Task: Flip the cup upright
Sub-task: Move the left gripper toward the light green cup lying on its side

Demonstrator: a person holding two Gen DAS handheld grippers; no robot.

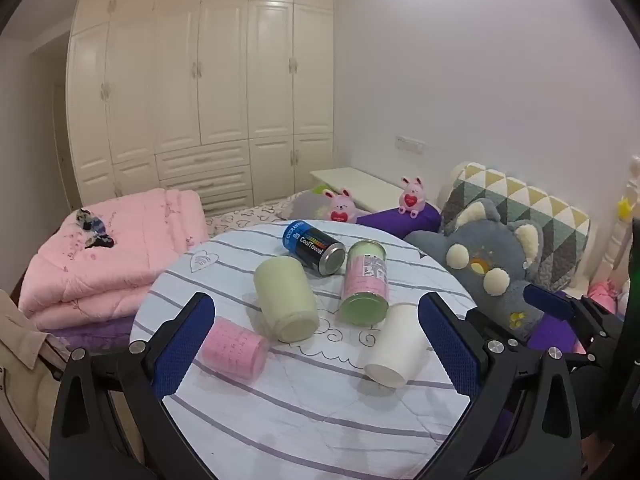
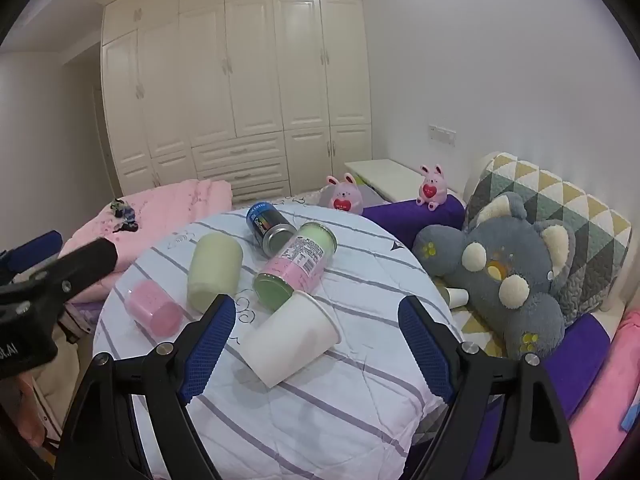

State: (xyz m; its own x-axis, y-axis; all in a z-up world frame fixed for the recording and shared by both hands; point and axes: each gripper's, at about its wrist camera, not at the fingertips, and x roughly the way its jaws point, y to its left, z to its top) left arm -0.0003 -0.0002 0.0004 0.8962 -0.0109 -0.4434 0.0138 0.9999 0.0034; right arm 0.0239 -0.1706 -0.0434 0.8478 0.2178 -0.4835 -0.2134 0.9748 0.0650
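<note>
Several containers lie on their sides on a round table with a striped cloth. A white cup lies near the front right; in the right wrist view the white cup lies between my fingers' line of sight. A pale green cup, a pink cup, a green-and-pink jar and a blue can also lie there. My left gripper is open and empty. My right gripper is open and empty, just short of the white cup.
A grey plush toy and a patterned cushion lie right of the table. A small paper cup sits beside the plush. A folded pink quilt lies to the left. White wardrobes stand behind.
</note>
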